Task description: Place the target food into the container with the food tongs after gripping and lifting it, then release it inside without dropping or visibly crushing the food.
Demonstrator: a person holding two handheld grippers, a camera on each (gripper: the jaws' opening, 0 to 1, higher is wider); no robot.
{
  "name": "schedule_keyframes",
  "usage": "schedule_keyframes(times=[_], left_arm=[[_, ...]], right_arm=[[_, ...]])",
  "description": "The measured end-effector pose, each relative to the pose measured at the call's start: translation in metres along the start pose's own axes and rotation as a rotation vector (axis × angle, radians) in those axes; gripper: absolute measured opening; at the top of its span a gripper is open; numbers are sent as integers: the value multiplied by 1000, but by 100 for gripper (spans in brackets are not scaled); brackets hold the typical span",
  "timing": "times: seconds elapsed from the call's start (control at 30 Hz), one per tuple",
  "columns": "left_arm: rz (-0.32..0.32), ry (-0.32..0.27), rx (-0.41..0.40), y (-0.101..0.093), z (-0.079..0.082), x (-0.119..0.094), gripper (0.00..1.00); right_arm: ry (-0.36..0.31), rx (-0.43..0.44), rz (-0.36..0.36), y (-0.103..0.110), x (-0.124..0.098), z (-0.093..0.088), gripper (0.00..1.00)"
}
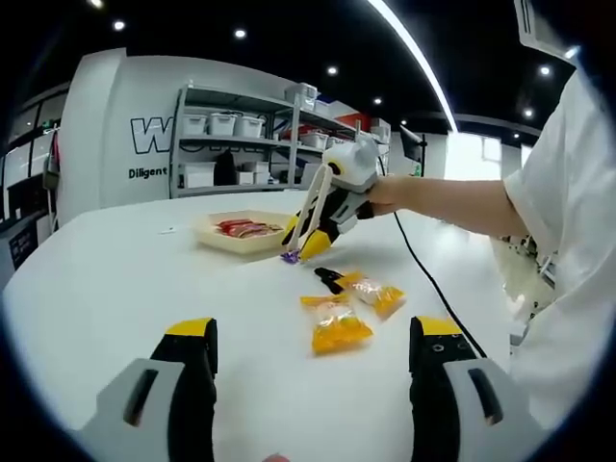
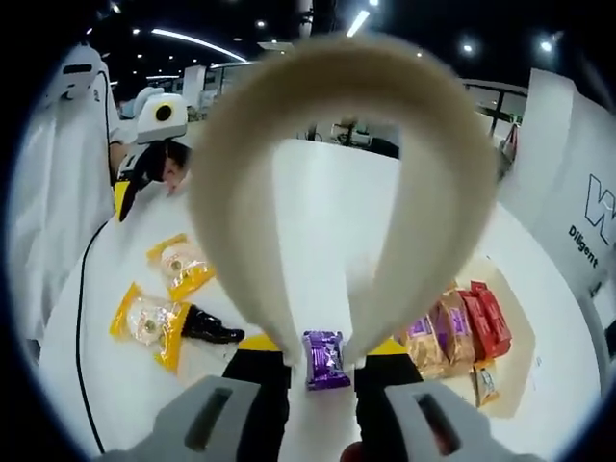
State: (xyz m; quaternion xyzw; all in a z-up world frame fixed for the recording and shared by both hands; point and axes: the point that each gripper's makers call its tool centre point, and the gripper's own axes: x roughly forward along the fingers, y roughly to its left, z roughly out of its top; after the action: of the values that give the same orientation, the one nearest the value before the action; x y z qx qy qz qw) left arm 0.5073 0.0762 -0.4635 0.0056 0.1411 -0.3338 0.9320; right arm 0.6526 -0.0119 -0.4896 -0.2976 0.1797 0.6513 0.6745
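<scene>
Tray point(image 1: 214, 237) behind snack packets point(image 1: 339, 332) on table point(image 1: 115, 279); candy point(image 1: 290, 257) between them.

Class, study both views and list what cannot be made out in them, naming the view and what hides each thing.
1. Right gripper view: the cream plastic food tongs cover the table's middle.
2. Same view: the print on the small purple wrapped candy is too blurred to read.
3. Left gripper view: the shallow beige tray rim hides part of its snacks.
4. Left gripper view: the wall lettering is cut off by shelving.
</scene>
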Motion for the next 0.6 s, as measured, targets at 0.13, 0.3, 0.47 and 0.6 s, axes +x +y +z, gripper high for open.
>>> schedule_keyframes(times=[0.13,0.3,0.47,0.6], left_arm=[[1,0,-2,1,0,0,81],[0,-1,-4,1,0,1,81],[-1,0,-4,0,-1,1,81],[1,0,-5,0,-1,1,81]], right_arm=[[-12,14,12,3,-1,2,18],[-13,54,14,6,-2,1,19],[-17,56,14,5,-2,0,20],[-23,69,34,5,-2,0,19]])
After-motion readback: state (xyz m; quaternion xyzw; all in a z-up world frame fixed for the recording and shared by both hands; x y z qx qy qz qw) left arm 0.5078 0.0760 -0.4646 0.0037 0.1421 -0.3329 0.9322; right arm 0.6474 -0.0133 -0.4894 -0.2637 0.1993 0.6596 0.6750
